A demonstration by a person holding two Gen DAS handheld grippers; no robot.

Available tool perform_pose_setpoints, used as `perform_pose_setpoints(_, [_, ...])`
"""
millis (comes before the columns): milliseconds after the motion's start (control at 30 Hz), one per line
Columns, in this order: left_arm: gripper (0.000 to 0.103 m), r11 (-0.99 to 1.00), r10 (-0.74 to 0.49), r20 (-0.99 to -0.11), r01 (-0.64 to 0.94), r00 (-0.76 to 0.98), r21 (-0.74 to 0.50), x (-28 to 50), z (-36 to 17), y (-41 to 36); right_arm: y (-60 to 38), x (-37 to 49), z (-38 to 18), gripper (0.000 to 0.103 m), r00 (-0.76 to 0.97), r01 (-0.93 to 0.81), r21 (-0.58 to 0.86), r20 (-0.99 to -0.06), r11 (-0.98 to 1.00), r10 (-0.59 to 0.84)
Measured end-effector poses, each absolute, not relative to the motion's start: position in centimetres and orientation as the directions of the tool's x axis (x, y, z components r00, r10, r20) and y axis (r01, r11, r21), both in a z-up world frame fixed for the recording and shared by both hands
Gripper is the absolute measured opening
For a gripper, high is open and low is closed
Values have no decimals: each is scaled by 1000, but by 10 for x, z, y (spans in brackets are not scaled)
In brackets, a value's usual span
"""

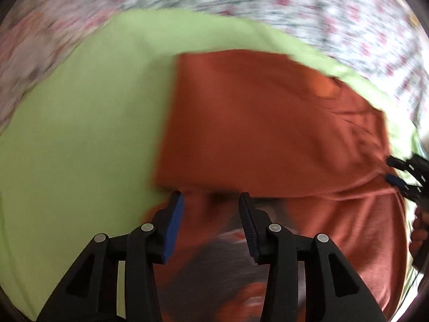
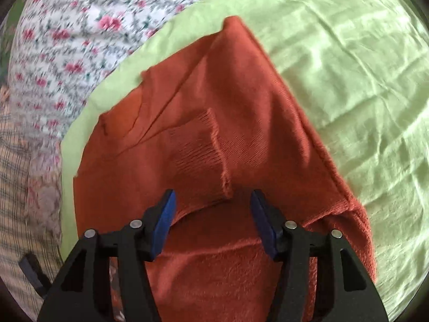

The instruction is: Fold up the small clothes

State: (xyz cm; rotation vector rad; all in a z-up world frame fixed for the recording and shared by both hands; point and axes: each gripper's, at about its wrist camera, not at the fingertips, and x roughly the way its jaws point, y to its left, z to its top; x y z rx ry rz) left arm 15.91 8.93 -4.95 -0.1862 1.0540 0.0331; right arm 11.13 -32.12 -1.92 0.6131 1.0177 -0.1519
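The left gripper points down over the near edge of a rust-orange knit sweater, its blue-padded fingers spread apart with nothing between them. The right gripper also hangs above the sweater, jaws wide and empty, with a ribbed cuff lying just ahead of the gap between its fingers.

The sweater lies on a light green sheet and is partly folded: in the left wrist view a flat panel is turned over the body, its straight edge running close to the fingertips. The right wrist view shows what that view does not (the knit is sharper here): a sleeve folded across the front, its cuff pointing inward, and a seam along the right side.

Beyond the green sheet is a white floral cloth with pink flowers, and a checked fabric at the left edge of the right wrist view. Only the left wrist view catches the right gripper from outside, at its far right edge, beside the sweater, with fingers of a hand below it. The left wrist view is blurred.
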Motion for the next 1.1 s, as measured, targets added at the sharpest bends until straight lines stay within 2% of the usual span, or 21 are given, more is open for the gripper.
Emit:
perform_pose_setpoints(133, [45,963,-31,-877,-221,479,-155,165,-64,124,-317,119,-22,59,528,389,388,-837,836,142])
perform_pose_setpoints(200, [47,956,-39,-878,-238,478,-172,174,-70,129,-313,127,-25,41,526,364,389,-836,846,157])
perform_pose_setpoints(233, [47,956,-35,-876,-239,481,-169,179,-71,128,-310,131,-26,20,519,351,390,-838,851,170])
perform_pose_setpoints(267, [47,958,-27,-875,-238,483,-161,184,-71,128,-308,137,-27,11,508,338,399,-840,853,192])
perform_pose_setpoints(300, [47,961,-16,-874,-235,486,-148,190,-70,127,-305,142,-23,11,509,326,413,-835,850,210])
perform_pose_setpoints(367, [40,962,14,-868,-242,496,-123,201,-65,127,-300,147,-4,11,552,279,427,-804,860,220])
perform_pose_setpoints(500, [38,964,45,-853,-248,520,-100,206,-59,126,-302,136,57,10,720,165,483,-655,860,230])
perform_pose_setpoints(567, [36,972,63,-867,-227,494,-59,203,-67,120,-310,128,64,10,750,157,488,-625,859,218])
perform_pose_setpoints(767, [26,985,64,-866,-173,495,-27,202,-66,110,-337,121,4,10,647,295,428,-747,854,151])
perform_pose_setpoints(833, [25,981,71,-860,-192,505,-31,201,-62,115,-344,117,-8,10,634,317,414,-761,853,134])
perform_pose_setpoints(933, [24,968,33,-853,-228,522,-102,198,-57,125,-351,115,-14,10,636,322,411,-761,853,127])
perform_pose_setpoints(1100, [15,969,76,-826,-235,559,-70,191,-45,117,-341,122,-18,10,619,304,355,-779,884,100])
